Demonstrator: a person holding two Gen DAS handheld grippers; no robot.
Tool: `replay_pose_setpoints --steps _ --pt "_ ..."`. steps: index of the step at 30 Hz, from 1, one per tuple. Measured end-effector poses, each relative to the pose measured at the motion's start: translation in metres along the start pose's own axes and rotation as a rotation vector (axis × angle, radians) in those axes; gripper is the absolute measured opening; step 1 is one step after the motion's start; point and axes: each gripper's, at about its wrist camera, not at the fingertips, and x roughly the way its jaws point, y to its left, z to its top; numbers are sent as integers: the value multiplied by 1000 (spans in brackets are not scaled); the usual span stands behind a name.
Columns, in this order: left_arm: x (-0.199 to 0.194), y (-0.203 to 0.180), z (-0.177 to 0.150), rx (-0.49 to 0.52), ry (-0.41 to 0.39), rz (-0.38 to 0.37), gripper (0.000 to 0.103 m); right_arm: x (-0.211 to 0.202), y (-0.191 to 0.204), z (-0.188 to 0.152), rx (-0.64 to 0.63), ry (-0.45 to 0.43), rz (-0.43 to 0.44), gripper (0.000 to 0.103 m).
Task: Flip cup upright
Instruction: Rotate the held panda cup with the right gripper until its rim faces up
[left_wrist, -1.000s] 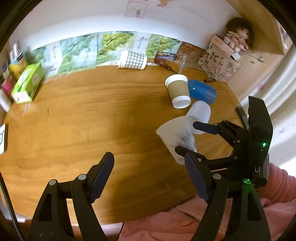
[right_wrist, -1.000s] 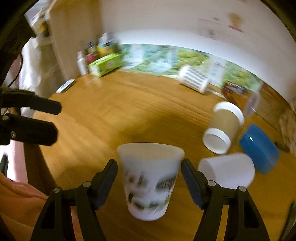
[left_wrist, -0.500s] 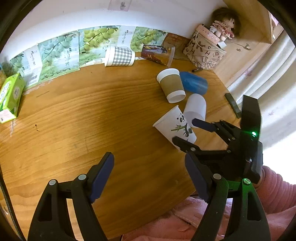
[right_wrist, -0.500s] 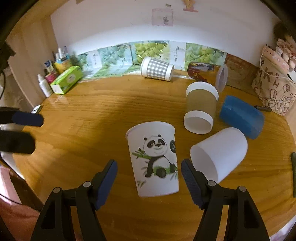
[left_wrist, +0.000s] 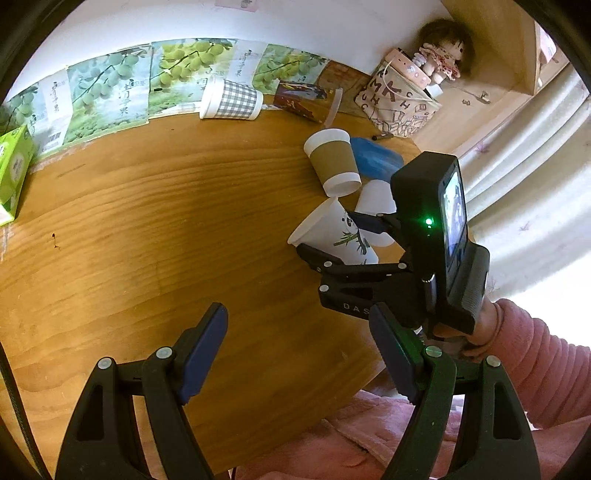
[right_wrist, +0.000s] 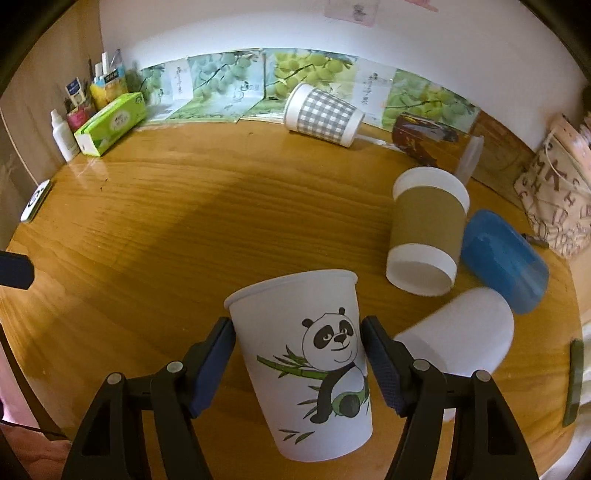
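A white paper cup with a panda print (right_wrist: 314, 358) stands mouth-up between the fingers of my right gripper (right_wrist: 299, 363), which is shut on its sides; I cannot tell whether its base touches the wooden table (right_wrist: 184, 229). In the left wrist view the panda cup (left_wrist: 332, 236) sits in the right gripper (left_wrist: 334, 236) at centre right. My left gripper (left_wrist: 299, 350) is open and empty above the table's near edge.
Several cups lie on their sides: a brown-sleeved cup (right_wrist: 424, 243), a blue cup (right_wrist: 506, 262), a plain white cup (right_wrist: 461, 339), a grey checked cup (right_wrist: 321, 114) and a dark cup (right_wrist: 424, 140). A green tissue box (right_wrist: 110, 123) and bottles (right_wrist: 64, 133) stand far left. A patterned bag (right_wrist: 554, 199) stands at the right.
The panda cup has gone from blurred motion to steady and mouth-up in my right gripper, whose fingers have closed in on its sides. The left gripper has stayed open and shifted a little.
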Motion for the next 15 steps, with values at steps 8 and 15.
replay_pose_setpoints --steps 8,15 --pt "-12 7 -7 -61 -35 33 82 -16 0 4 29 -78 44 70" --pt "-20 2 -7 -76 -71 84 82 -43 -11 -17 128 -239 158 70"
